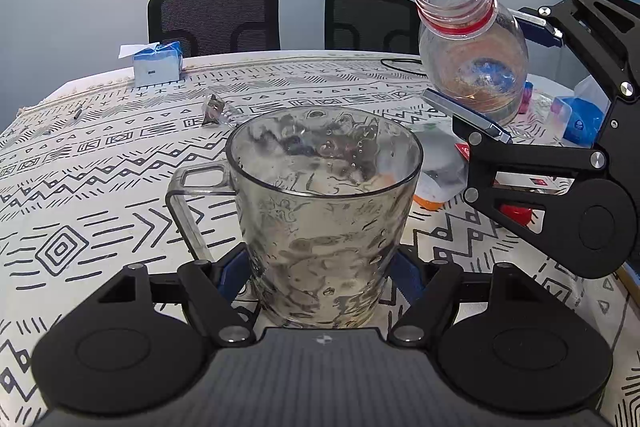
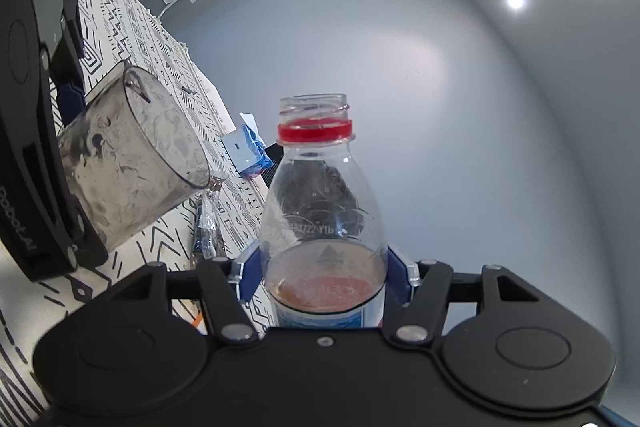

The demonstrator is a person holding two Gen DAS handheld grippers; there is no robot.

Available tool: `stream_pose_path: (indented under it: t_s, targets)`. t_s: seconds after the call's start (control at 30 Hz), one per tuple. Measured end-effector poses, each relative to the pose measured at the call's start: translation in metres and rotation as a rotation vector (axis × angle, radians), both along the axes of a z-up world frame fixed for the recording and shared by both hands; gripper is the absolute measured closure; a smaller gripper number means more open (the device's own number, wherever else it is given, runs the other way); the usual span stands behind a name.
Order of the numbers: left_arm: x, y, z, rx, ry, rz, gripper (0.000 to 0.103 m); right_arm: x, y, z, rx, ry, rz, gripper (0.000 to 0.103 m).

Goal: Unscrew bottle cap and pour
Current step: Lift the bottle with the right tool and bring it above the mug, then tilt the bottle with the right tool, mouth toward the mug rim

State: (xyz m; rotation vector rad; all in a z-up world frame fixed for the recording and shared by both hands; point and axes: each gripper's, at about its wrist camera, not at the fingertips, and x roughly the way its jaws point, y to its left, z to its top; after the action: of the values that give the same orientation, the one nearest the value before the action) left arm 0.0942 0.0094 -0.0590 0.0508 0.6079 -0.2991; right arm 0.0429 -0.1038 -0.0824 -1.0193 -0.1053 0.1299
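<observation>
Pinching the lower wall of a clear mug (image 1: 324, 203), the left tongs (image 1: 320, 275) are holding it upright over the patterned bench (image 1: 100, 187). The right tongs (image 2: 326, 279) are clamping an uncapped bottle (image 2: 324, 211) by its body, tilting it up and right of the mug with its mouth clear of the rim. A red cap (image 1: 516, 214) is lying on the bench beneath the right tongs.
</observation>
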Motion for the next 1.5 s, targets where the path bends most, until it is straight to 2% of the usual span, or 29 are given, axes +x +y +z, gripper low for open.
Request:
stream_pose_path:
  t_s: [0.2,0.37,0.4,0.43,0.53,0.57,1.43,1.5]
  targets:
    - [0.003,-0.001,-0.001,0.006,-0.003,-0.001,0.032,0.0,0.002,-0.004,-0.042,-0.025,0.001,0.038]
    - [0.006,-0.001,-0.001,0.012,-0.006,-0.001,0.032,-0.002,-0.002,-0.005,-0.036,-0.018,0.002,0.039]
    - [0.006,-0.002,-0.002,0.013,-0.006,-0.002,0.032,0.016,0.005,0.018,-0.053,-0.013,0.005,0.039]
    - [0.007,-0.002,-0.002,0.014,-0.007,-0.002,0.032,0.022,0.008,0.026,-0.063,-0.017,0.006,0.039]
    - [0.006,0.0,-0.002,0.015,-0.008,-0.002,0.032,0.026,0.01,0.032,-0.081,-0.024,0.013,0.039]
    - [-0.005,-0.001,-0.001,0.014,-0.009,-0.004,0.032,0.027,0.011,0.033,-0.086,-0.026,0.015,0.039]
    - [-0.005,0.0,-0.002,0.016,-0.015,-0.005,0.032,0.062,0.04,0.096,-0.164,-0.065,0.032,0.038]
    - [-0.004,0.0,-0.002,0.015,-0.015,-0.005,0.032,0.064,0.041,0.093,-0.167,-0.068,0.035,0.038]
